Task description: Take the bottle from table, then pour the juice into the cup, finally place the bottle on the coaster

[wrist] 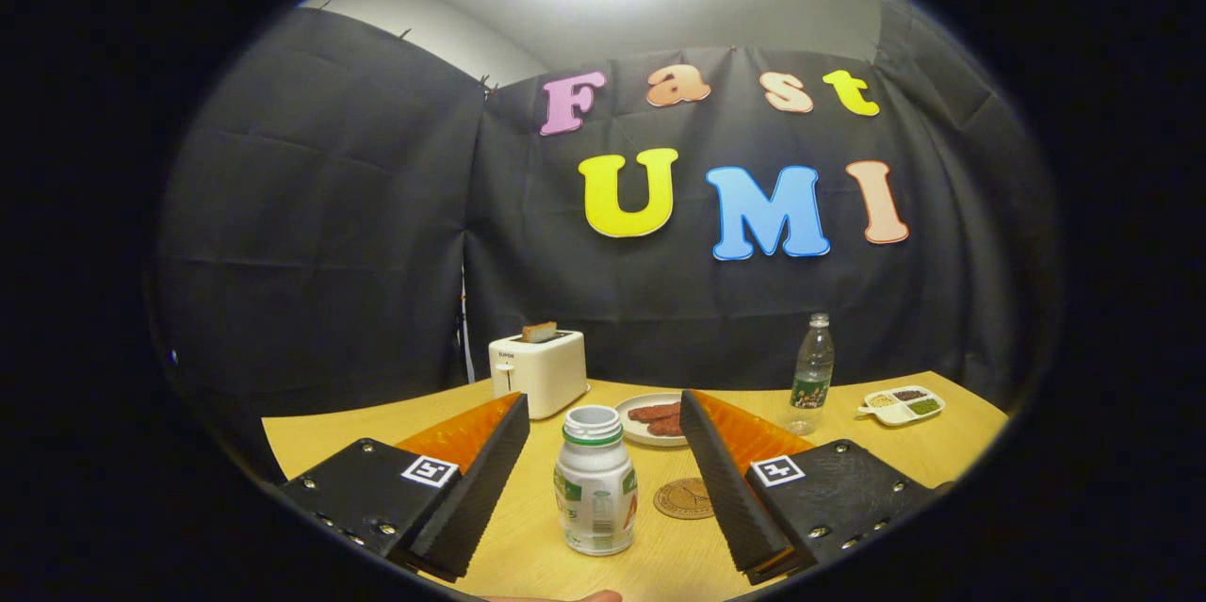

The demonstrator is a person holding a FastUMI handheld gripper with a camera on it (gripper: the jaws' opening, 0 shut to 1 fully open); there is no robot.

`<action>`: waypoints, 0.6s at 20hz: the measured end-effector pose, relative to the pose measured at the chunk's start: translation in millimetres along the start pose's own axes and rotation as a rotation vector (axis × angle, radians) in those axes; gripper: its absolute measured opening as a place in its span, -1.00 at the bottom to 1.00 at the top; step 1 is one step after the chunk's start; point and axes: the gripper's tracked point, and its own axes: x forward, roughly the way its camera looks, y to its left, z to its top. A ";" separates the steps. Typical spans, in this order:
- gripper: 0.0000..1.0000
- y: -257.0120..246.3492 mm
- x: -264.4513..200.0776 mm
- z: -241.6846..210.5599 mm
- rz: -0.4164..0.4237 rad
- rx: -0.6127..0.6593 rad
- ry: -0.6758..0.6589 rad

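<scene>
A small white bottle (594, 484) with a green-and-white label and an open mouth stands upright on the wooden table (942, 451). It is between my two fingers, a little closer to the left one, and neither finger touches it. My gripper (602, 399) is open wide. A round brown coaster (684, 498) lies flat on the table just right of the bottle, against the inner side of the right finger.
Beyond the fingers stand a white toaster (539, 372) with a slice in it, a plate (633, 421) of sausages, a clear water bottle (811, 376) and a small divided dish (903, 405) of condiments. Black cloth walls close off the table's far side.
</scene>
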 end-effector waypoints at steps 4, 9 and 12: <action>0.95 3.8 21.4 -35.9 -0.018 -0.015 0.065; 0.95 -1.8 38.3 -73.3 -0.036 -0.006 0.128; 0.95 -2.6 48.4 -91.3 -0.035 0.003 0.168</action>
